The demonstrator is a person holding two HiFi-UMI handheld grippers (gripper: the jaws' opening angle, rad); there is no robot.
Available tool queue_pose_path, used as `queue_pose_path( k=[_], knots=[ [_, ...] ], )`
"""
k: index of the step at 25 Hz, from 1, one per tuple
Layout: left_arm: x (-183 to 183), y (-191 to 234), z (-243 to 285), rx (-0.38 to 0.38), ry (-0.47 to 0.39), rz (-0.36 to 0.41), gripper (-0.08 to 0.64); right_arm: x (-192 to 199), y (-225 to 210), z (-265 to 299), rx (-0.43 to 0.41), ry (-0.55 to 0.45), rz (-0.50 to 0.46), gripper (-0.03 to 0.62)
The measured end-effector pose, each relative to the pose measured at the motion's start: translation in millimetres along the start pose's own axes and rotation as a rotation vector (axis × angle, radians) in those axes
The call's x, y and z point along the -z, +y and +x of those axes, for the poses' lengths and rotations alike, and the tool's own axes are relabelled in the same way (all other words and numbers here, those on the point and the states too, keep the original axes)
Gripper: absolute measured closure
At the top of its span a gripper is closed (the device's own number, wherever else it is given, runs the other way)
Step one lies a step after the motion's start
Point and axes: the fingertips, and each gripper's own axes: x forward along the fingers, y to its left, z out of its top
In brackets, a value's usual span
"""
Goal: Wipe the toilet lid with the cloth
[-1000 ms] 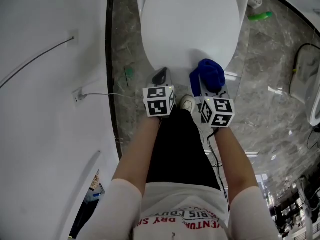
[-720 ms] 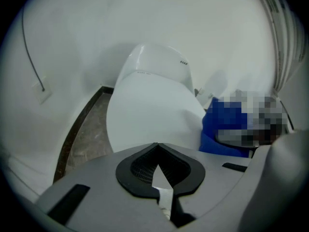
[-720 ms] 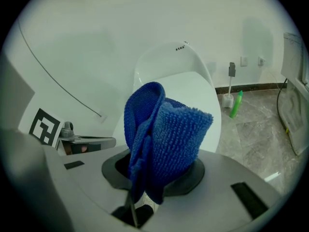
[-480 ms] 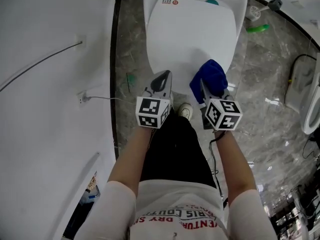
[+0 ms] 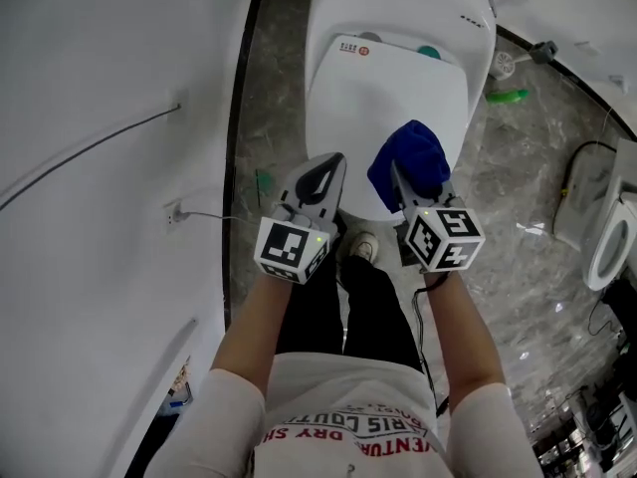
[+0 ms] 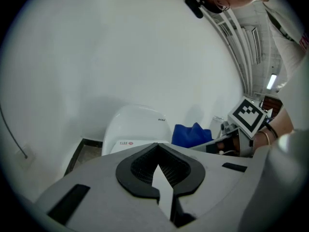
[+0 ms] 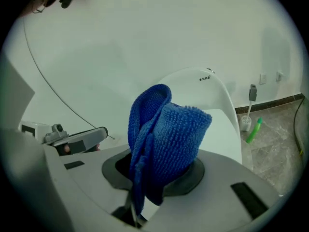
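Right gripper (image 5: 398, 179) is clamping the folded blue cloth (image 5: 410, 155), which is bulging up from between its jaws over the near right part of the closed white toilet lid (image 5: 378, 98). Whether the cloth is touching the lid is unclear. Left gripper (image 5: 323, 172), jaws together and empty, is hovering just beside it at the lid's near edge.

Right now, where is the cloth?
Head view, centre: the cloth is clamped in the right gripper, over the near right part of the toilet lid, with the left gripper just to its left.
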Motion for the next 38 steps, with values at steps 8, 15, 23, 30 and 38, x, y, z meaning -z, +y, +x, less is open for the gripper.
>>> queue_pose_path(
  k=[8,15,23,30,38],
  knots=[
    [-36,79,39,0.028,-0.015,0.108,0.554,-49,-2,98,0.050,0.028,0.076,0.499],
    [-64,144,65,0.078,-0.010,0.099,0.554,-78,22,189,0.047,0.096,0.104,0.499],
    [-50,195,71,-0.001,0.016,0.020,0.554,-67,23,254,0.039,0.194,0.103,0.499],
    [-33,199,75,-0.042,0.059,0.012,0.554,-60,-4,270,0.130,0.251,-0.006,0.499],
    [-18,185,95,-0.035,0.082,-0.030,0.554,-57,-21,263,0.122,0.265,0.004,0.497]
  ],
)
